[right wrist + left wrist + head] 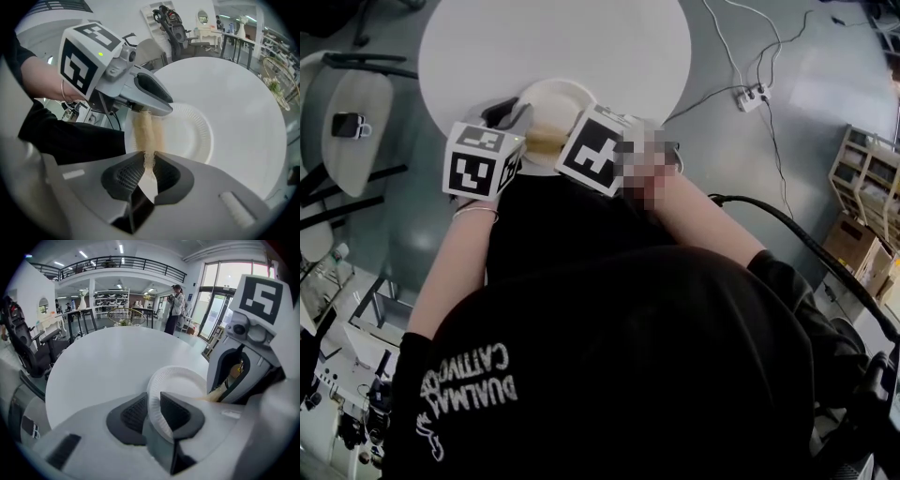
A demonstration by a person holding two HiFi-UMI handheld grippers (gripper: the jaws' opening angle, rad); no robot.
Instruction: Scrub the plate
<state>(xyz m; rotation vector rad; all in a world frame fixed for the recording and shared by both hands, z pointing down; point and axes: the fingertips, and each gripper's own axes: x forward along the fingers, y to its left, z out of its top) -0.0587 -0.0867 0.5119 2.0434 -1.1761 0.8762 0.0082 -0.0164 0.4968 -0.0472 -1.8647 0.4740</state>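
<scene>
My left gripper (pixel 151 413) pinches the paper plate (pixel 180 380) by its rim at the table's (pixel 562 37) near edge. My right gripper (pixel 149 171) clamps a beige scrub pad (pixel 146 131). The head view hides both grips.

Bright, even indoor light from ceiling strips (pixel 121 248) and tall windows (pixel 229 275); the white worktop (pixel 108 362) shows only soft shadows. Both gripper views bend strongly and darken at their corners.
</scene>
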